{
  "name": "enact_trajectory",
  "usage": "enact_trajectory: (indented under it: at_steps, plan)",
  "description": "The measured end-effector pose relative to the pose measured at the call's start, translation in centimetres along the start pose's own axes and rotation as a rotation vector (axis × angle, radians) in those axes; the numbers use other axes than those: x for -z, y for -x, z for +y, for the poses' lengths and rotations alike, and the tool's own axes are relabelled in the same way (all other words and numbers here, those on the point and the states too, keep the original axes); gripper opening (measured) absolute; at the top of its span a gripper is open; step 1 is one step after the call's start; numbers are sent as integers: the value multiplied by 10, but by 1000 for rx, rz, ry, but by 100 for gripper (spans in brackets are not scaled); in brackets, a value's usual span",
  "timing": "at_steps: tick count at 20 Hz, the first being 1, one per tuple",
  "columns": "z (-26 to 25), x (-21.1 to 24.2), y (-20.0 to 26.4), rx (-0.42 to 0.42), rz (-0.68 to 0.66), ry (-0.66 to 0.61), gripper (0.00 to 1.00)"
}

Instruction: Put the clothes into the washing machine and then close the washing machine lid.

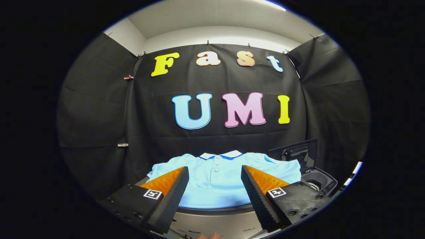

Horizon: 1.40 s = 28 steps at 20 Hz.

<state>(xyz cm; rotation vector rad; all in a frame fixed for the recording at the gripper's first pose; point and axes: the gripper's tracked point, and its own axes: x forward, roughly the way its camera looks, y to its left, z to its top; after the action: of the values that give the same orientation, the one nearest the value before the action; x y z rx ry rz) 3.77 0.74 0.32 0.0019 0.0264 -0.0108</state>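
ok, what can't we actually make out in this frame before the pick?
- Lower part of the light blue polo shirt with white collar: gripper view, hidden behind the open gripper fingers.
- Drum of the small dark washing machine: gripper view, only part of the opening shows; its inside is dark and partly behind the right finger.
- Raised black lid: gripper view, its hinge is too small to tell.
- Grey surface under the shirt: cut off below.

Polo shirt (215,181): we see it light blue, white collar, buttoned placket, spread flat, lying just ahead of us.
Washing machine (320,181): dark, beside the shirt's right sleeve.
Lid (295,152): we find it raised, open.
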Motion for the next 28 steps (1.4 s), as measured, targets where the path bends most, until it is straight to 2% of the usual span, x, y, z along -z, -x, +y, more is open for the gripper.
enact_trajectory:
  at_steps: [4,11,14,23,28]
  plan:
    - [-4,-2,-26,13,33,-9,99]
    - [-2,10,-84,11,192,41,99]
    - [-4,15,-107,26,255,21,99]
    - [-12,60,-160,54,560,-4,100]
    - [-13,84,-167,65,751,-19,100]
